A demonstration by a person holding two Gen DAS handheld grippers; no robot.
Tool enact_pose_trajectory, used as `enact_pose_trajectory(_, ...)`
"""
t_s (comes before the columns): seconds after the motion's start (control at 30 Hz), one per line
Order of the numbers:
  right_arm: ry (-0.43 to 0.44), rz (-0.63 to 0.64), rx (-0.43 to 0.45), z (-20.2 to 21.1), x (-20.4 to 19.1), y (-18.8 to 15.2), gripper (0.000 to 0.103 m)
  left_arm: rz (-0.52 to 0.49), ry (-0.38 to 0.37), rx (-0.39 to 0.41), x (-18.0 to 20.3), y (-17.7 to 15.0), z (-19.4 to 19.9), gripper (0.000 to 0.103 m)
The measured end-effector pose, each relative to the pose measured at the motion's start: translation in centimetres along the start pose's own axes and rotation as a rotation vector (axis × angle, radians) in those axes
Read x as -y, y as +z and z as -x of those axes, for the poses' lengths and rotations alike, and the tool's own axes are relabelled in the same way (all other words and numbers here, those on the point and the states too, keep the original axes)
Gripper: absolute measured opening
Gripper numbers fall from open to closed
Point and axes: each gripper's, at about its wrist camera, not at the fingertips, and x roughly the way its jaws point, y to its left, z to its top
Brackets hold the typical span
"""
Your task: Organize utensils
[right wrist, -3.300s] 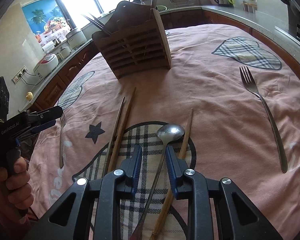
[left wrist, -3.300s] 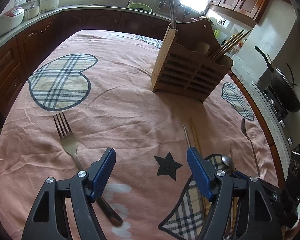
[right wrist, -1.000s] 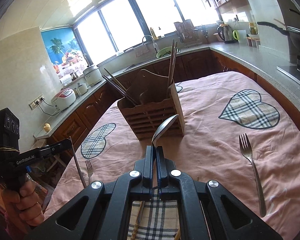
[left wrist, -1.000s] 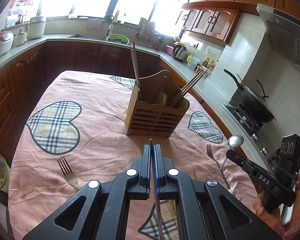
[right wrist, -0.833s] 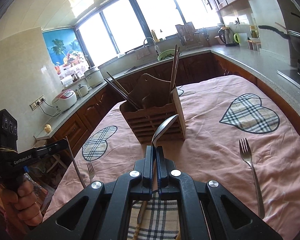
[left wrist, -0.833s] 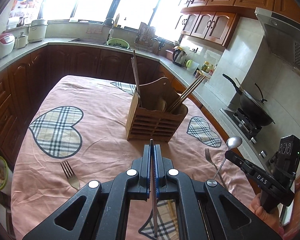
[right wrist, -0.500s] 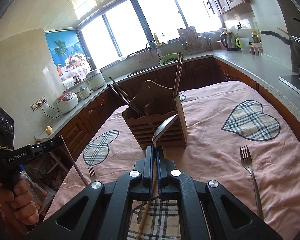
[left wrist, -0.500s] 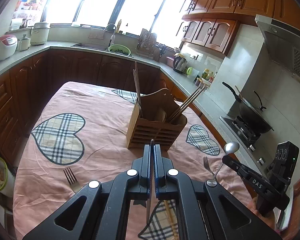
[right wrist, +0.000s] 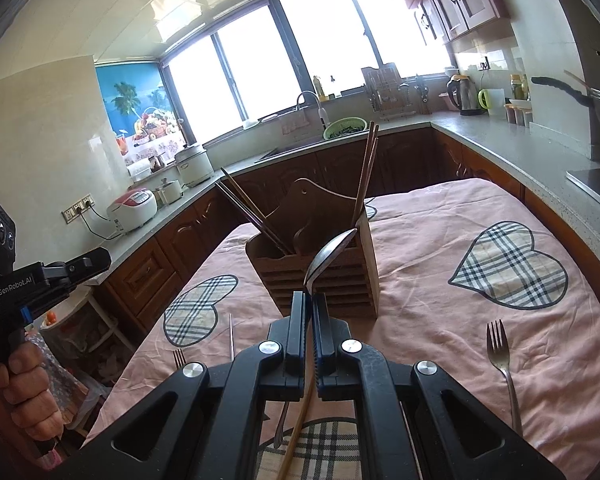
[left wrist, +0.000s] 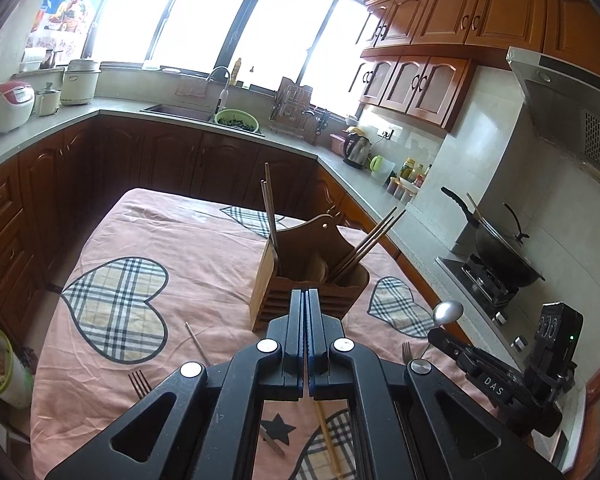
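A wooden utensil holder (left wrist: pixel 308 276) (right wrist: pixel 324 264) stands mid-table with several chopsticks in it. My right gripper (right wrist: pixel 310 300) is shut on a metal spoon (right wrist: pixel 329 258), bowl up, held above the table in front of the holder; the spoon also shows in the left wrist view (left wrist: pixel 446 312). My left gripper (left wrist: pixel 305 300) is shut with nothing between its pads, raised above the table. A single chopstick (left wrist: pixel 198 344) (right wrist: pixel 231 336) lies on the cloth at the left. Forks lie at left (left wrist: pixel 140 384) and right (right wrist: pixel 502 364). More chopsticks (left wrist: pixel 326 436) lie under my grippers.
The table wears a pink cloth with plaid hearts (left wrist: pixel 116 312). Dark cabinets and counters surround it, with a rice cooker (left wrist: pixel 4 106), sink (left wrist: pixel 204 114), kettle (left wrist: pixel 358 150) and a wok on the stove (left wrist: pixel 500 256).
The chopstick that my left gripper held is out of the jaws and lies on the cloth at the left. Both grippers rose and pulled back from the holder. The right still holds the spoon.
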Motion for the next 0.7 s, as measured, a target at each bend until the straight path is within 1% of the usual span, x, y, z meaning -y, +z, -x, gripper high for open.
enact_pose_trajectory(0.07,0.001,0.003,0.0,-0.1,-0.1,0.0,0.003,0.016,0.034,-0.029,-0.7,-0.3,-1.0,0.0)
enact_pose_trajectory(0.13,0.001,0.003,-0.003,-0.2,-0.1,-0.2,0.003,0.054,0.061,-0.095,-1.9,-0.8,-3.0,0.007)
enact_pose_trajectory(0.17,0.003,-0.001,-0.006,-0.3,0.0,-0.2,0.003,0.078,0.073,-0.13,-2.5,-1.1,-4.3,0.023)
enact_pose_trajectory(0.2,0.005,-0.007,-0.011,-0.5,0.2,-0.3,0.003,0.094,0.094,-0.158,-3.1,-1.3,-5.4,0.043)
enact_pose_trajectory(0.23,0.006,-0.011,-0.016,-0.7,0.3,-0.4,0.003,0.099,0.114,-0.177,-3.5,-1.6,-6.6,0.049)
enact_pose_trajectory(0.27,0.007,-0.015,-0.022,-0.9,0.4,-0.5,0.003,0.093,0.144,-0.193,-3.9,-1.9,-7.7,0.051)
enact_pose_trajectory(0.37,0.005,-0.021,-0.034,-1.3,0.8,-0.6,0.003,0.079,0.215,-0.256,-4.8,-2.5,-11.2,0.05)
enact_pose_trajectory(0.43,0.005,-0.026,-0.041,-1.5,1.1,-0.7,0.003,0.067,0.253,-0.294,-5.0,-2.6,-13.6,0.046)
enact_pose_trajectory(0.47,0.004,-0.029,-0.044,-1.7,1.2,-0.7,0.003,0.06,0.271,-0.313,-5.3,-2.7,-14.8,0.04)
enact_pose_trajectory(0.5,0.003,-0.032,-0.046,-1.8,1.4,-0.8,0.003,0.054,0.284,-0.331,-5.4,-2.7,-16.1,0.036)
enact_pose_trajectory(0.6,0.002,-0.043,-0.056,-2.2,1.8,-0.8,0.003,0.041,0.33,-0.385,-6.2,-2.7,-20.1,0.031)
enact_pose_trajectory(0.7,0.0,-0.052,-0.066,-2.6,2.2,-0.9,0.003,0.026,0.361,-0.424,-7.2,-3.0,-22.9,0.031)
